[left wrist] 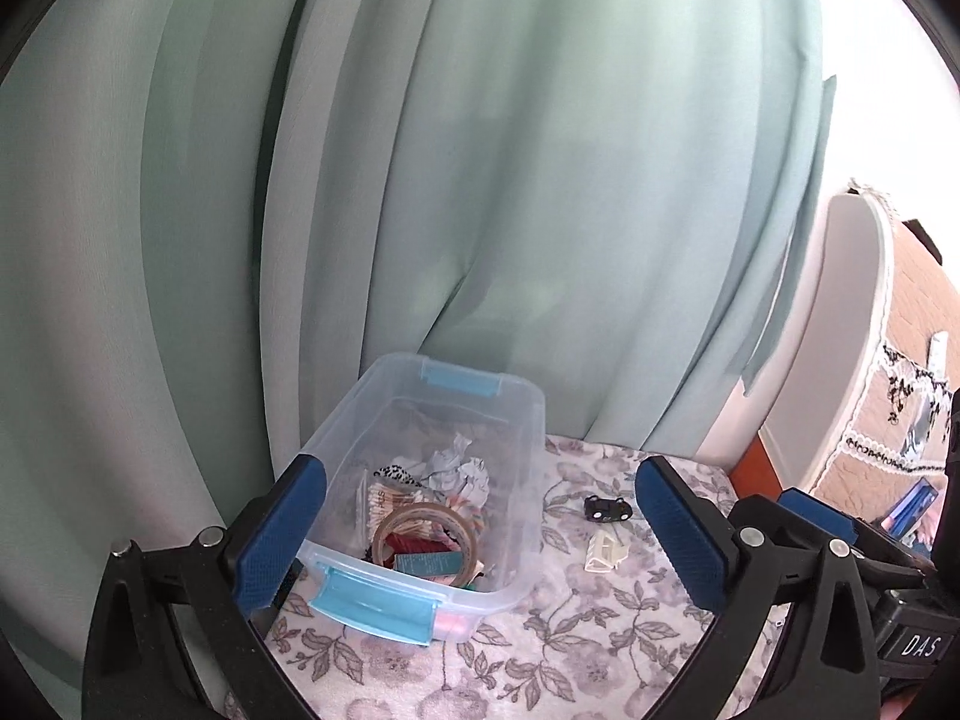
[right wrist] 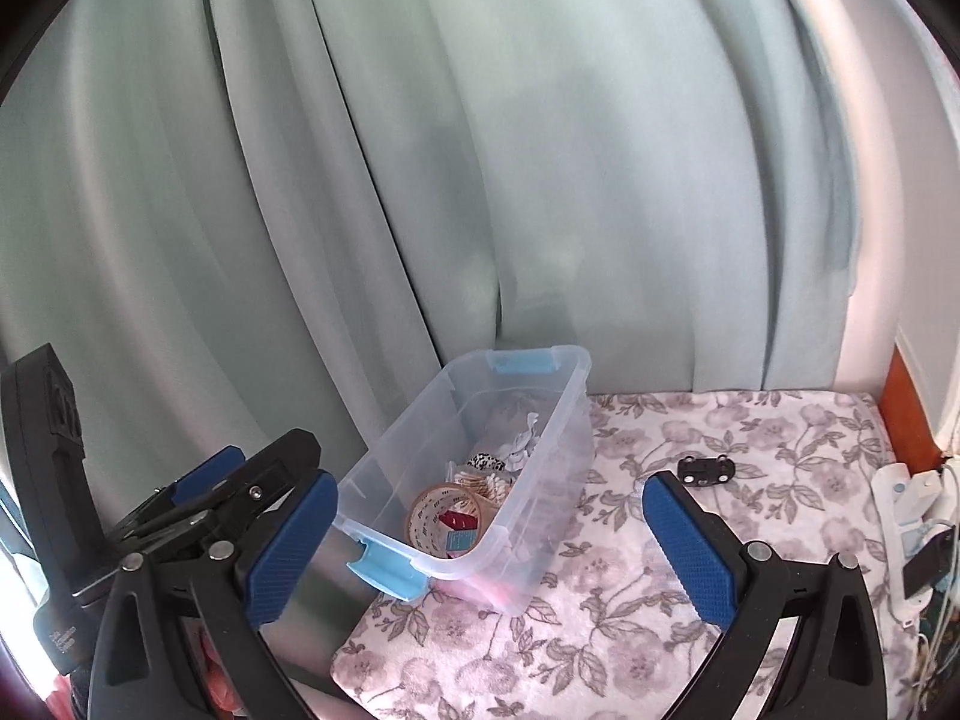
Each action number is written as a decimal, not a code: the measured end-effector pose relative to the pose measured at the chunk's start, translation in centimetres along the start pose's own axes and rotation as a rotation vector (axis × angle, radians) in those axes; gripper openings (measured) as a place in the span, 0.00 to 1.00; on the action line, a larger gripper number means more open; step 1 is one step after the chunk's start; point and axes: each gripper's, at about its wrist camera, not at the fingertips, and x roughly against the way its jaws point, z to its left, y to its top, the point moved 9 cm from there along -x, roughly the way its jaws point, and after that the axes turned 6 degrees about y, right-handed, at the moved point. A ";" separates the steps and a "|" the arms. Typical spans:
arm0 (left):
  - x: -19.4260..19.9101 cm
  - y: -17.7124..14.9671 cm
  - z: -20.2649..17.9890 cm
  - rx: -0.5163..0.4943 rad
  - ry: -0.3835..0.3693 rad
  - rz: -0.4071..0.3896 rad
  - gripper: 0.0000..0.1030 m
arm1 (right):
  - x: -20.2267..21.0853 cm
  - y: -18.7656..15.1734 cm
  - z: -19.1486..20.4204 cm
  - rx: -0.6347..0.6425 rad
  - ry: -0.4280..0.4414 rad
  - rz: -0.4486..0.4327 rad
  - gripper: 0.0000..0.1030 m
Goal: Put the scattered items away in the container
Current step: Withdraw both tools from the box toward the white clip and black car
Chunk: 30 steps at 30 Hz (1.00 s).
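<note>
A clear plastic container (left wrist: 528, 420) with blue latches stands on a floral cloth; it also shows in the right wrist view (right wrist: 576, 372). Inside lie a tape roll (left wrist: 384, 531), cotton swabs, crumpled paper and small cards. A small black toy car (left wrist: 607, 507) lies on the cloth right of the container, also seen in the right wrist view (right wrist: 707, 471). A white plastic clip (left wrist: 605, 552) lies just in front of the car. My left gripper (left wrist: 480, 534) is open and empty, hovering over the container's near end. My right gripper (right wrist: 489, 540) is open and empty, hovering near the container's front right.
Pale green curtains (left wrist: 480, 180) hang right behind the container. The floral cloth (right wrist: 750, 420) covers a small surface with an orange wooden edge (right wrist: 906, 414) at right. A white power strip (right wrist: 906, 498) with cables lies at the far right. A white headboard (left wrist: 846, 330) stands beyond.
</note>
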 end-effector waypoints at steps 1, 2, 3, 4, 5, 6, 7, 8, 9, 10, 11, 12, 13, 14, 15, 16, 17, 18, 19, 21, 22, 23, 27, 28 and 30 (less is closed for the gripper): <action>0.6 0.1 -0.5 -0.009 0.001 -0.011 1.00 | 0.7 0.1 0.0 -0.001 -0.002 -0.013 1.00; 1.1 0.3 -0.9 -0.017 0.002 -0.020 1.00 | 1.3 0.2 -0.1 -0.003 -0.003 -0.024 1.00; 1.6 0.4 -1.3 -0.022 0.002 -0.027 1.00 | 2.0 0.3 -0.1 -0.005 -0.004 -0.035 1.00; 2.1 0.5 -1.7 -0.023 0.001 -0.032 1.00 | 2.6 0.3 -0.2 -0.006 -0.005 -0.045 1.00; 2.5 0.6 -2.1 -0.022 -0.001 -0.037 1.00 | 3.2 0.4 -0.2 -0.006 -0.004 -0.052 1.00; 2.8 0.7 -2.5 -0.020 -0.004 -0.040 1.00 | 3.8 0.3 -0.3 -0.005 -0.004 -0.058 1.00; 3.2 0.7 -2.9 -0.018 -0.008 -0.043 1.00 | 4.4 0.3 -0.5 -0.003 -0.006 -0.063 1.00; 3.6 0.7 -3.3 -0.018 -0.014 -0.046 1.00 | 4.9 0.2 -0.7 0.000 -0.010 -0.069 1.00; 3.8 0.7 -3.7 -0.020 -0.020 -0.048 1.00 | 5.5 0.2 -0.9 0.000 -0.013 -0.078 1.00; 4.1 0.7 -4.2 -0.024 -0.025 -0.049 1.00 | 6.1 0.1 -1.2 -0.003 -0.014 -0.086 1.00; 4.3 0.7 -4.7 -0.029 -0.030 -0.050 1.00 | 6.6 0.1 -1.5 -0.009 -0.015 -0.093 1.00; 4.4 0.6 -5.2 -0.034 -0.034 -0.050 1.00 | 7.1 0.0 -1.9 -0.015 -0.016 -0.100 1.00; 4.6 0.6 -5.7 -0.039 -0.039 -0.051 1.00 | 7.5 0.0 -2.2 -0.020 -0.019 -0.106 1.00; 4.7 0.5 -6.2 -0.044 -0.044 -0.052 1.00 | 7.9 0.0 -2.5 -0.027 -0.024 -0.113 1.00; 4.8 0.5 -6.7 -0.050 -0.050 -0.052 1.00 | 8.4 -0.1 -2.9 -0.032 -0.027 -0.121 1.00; 4.9 0.4 -7.2 -0.057 -0.055 -0.052 1.00 | 8.8 -0.1 -3.3 -0.039 -0.030 -0.128 1.00; 4.9 0.4 -7.7 -0.064 -0.057 -0.052 1.00 | 9.1 -0.2 -3.6 -0.045 -0.035 -0.132 1.00; 4.9 0.3 -8.1 -0.070 -0.061 -0.052 1.00 | 9.4 -0.3 -3.9 -0.052 -0.042 -0.134 1.00; 4.8 0.2 -8.5 -0.075 -0.066 -0.051 1.00 | 9.7 -0.4 -4.2 -0.056 -0.051 -0.133 1.00; 4.6 -0.4 -9.3 -0.083 -0.086 -0.041 1.00 | 10.1 -0.6 -4.8 -0.059 -0.073 -0.133 1.00; 4.4 -0.6 -9.7 -0.085 -0.098 -0.032 1.00 | 10.3 -0.7 -5.1 -0.061 -0.086 -0.136 1.00; 4.2 -0.9 -10.2 -0.089 -0.107 -0.023 1.00 | 10.4 -0.8 -5.5 -0.065 -0.097 -0.139 1.00; 3.3 -2.0 -11.7 -0.110 -0.126 0.001 1.00 | 10.7 -1.5 -7.2 -0.091 -0.125 -0.137 1.00; 3.0 -2.3 -12.0 -0.113 -0.130 0.010 1.00 | 10.7 -1.8 -7.5 -0.097 -0.130 -0.133 1.00; 2.3 -2.9 -12.4 -0.116 -0.137 0.029 1.00 | 10.5 -2.2 -8.3 -0.112 -0.139 -0.120 1.00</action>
